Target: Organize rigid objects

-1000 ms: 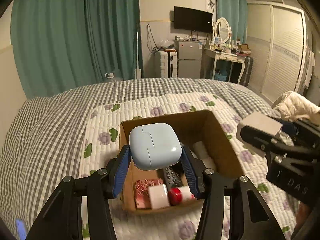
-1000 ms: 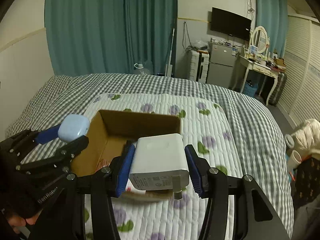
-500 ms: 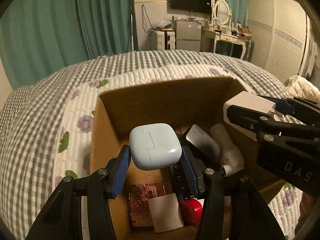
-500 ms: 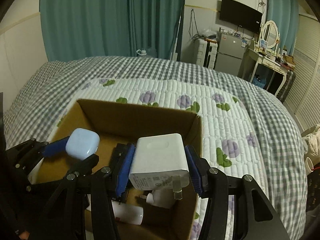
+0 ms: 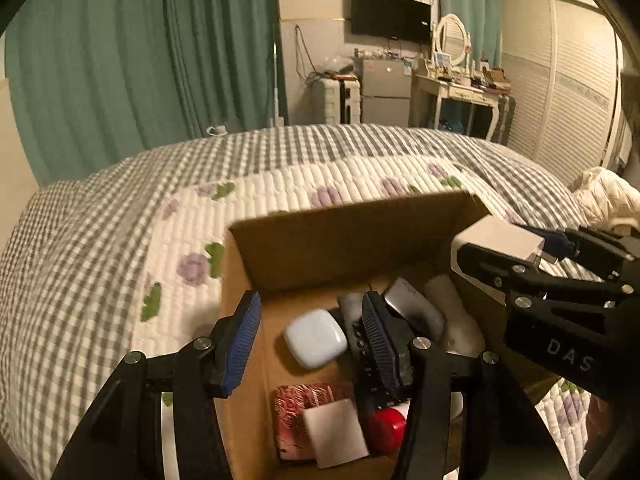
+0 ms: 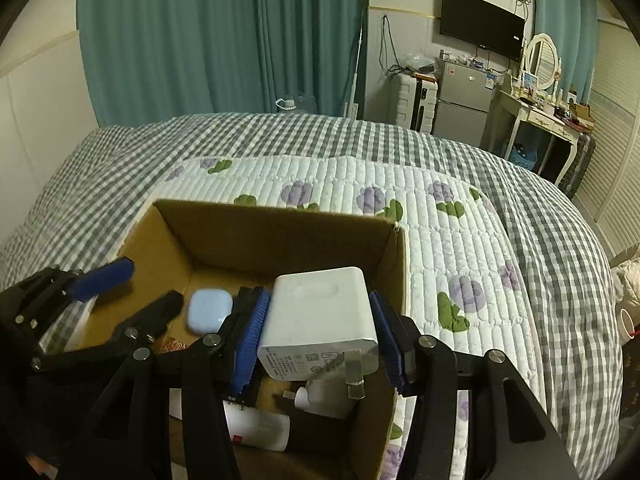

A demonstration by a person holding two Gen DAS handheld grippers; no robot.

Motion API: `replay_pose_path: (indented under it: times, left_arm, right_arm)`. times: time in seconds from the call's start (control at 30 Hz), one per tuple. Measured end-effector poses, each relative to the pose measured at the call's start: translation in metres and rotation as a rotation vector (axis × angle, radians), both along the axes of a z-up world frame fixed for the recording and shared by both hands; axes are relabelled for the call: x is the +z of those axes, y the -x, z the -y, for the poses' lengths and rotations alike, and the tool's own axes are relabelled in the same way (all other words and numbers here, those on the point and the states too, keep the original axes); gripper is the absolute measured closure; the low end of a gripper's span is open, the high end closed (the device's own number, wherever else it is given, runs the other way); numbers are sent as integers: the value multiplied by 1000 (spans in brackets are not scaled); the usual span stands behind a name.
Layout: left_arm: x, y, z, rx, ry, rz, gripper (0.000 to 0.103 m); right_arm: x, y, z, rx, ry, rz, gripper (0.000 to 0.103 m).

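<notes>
Step in hand: putting small hard things into cardboard box (image 6: 280,222) on bed (image 6: 520,208).

Left gripper (image 5: 310,334): jaws wide apart, holding nothing. Pale blue earbud case (image 5: 315,338) lies loose on box floor, between jaws but not touched.

Right gripper (image 6: 318,330): jaws squeezed on white charger plug (image 6: 320,320), held above box, near right wall.

Other bits in box: red cap (image 5: 386,428), white bottle (image 6: 256,426), maybe remote, blurry.

Next, I think: lower plug into free spot, open jaws, lift left gripper out.
</notes>
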State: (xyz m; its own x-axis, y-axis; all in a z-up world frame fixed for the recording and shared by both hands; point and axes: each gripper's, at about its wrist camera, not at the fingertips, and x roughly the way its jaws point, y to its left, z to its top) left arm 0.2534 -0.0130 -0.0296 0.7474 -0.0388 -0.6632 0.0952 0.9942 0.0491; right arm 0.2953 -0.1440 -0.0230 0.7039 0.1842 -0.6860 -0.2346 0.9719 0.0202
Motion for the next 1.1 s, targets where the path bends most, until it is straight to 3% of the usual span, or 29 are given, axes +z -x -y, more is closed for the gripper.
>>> replay_pose_path:
  times: [0.5,0.57,0.63,0.87,1.1]
  left_arm:
    - [5,-13,-22,53,3,27,48]
    - [8,-11,-23,56,0,27,48]
    - [15,-6,-24,60,3,33,48]
    - [68,27,-14,53,8,89,48]
    - [142,86,-2,30,28,194,46]
  right_arm:
    - [-25,-39,-19,5,7,-58,51]
    - [-24,-37,-20,-17,9,-43,40]
    - [-16,-34,-17,-26,-17,-37,37]
    - [50,6,3,-46,7,55,37]
    - [133,79,31,-83,16,170,37]
